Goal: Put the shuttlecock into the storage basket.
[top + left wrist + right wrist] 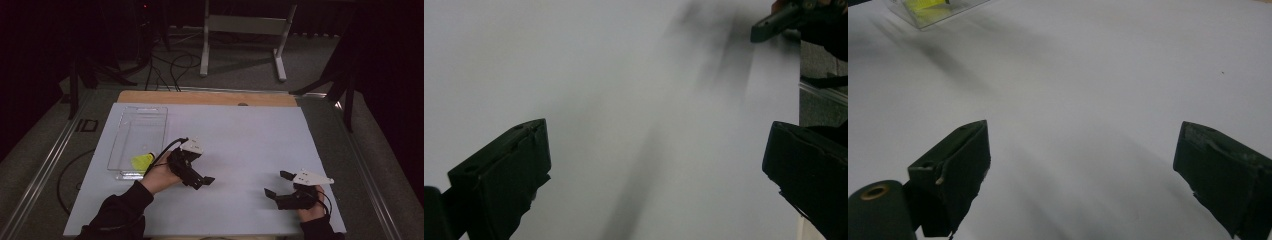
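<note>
A clear plastic box point(139, 131) lies at the left of the white board point(240, 135). At its near end is a yellow cone-shaped thing point(142, 161) with a white tip, perhaps a shuttlecock. My left gripper point(202, 182) hovers just right of the box, open and pointing right, with only bare board between its jaws point(654, 170). My right gripper point(277, 183) is near the front right corner, open and pointing left, also holding nothing point(1083, 170). The box point(933, 9) and the yellow thing point(923, 4) show far off at the top left of the right gripper view.
A jaw of the right gripper point(774, 20) shows at the top right of the left gripper view. A wooden table edge point(210, 97) runs behind the board. On the floor beyond are cables point(170, 70) and a white stand point(245, 30).
</note>
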### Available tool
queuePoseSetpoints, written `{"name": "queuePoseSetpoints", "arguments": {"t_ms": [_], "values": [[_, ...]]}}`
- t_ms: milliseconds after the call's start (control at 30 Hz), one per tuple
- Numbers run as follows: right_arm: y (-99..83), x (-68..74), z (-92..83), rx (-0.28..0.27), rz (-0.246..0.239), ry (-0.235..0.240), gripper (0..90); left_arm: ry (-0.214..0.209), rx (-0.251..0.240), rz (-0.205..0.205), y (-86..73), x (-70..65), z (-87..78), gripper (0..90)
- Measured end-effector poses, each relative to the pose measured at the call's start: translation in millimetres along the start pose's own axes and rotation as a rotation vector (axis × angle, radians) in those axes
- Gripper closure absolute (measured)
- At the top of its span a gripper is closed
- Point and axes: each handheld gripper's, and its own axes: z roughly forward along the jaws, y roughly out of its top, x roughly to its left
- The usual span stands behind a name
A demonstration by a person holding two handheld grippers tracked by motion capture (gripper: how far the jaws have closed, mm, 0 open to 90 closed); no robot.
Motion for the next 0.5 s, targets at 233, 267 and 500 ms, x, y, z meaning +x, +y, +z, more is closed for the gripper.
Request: {"name": "queuePoseSetpoints", "arguments": {"t_ms": [233, 267, 500], "values": [[0.0, 0.1, 0.0, 0.0, -0.001, 0.002, 8.5, -0.01, 0.02, 0.004, -14.5, -6.4, 6.8, 0.0], [0.0, 0.1, 0.0, 0.002, -0.001, 0.001, 8.5, -0.013, 0.022, 0.006, -16.8, -7.0, 7.2, 0.1], [0.0, 0.6, 0.2, 0.005, 0.001, 0.003, 8.5, -0.023, 0.012, -0.017, -35.7, -10.8, 6.5, 0.1]]}}
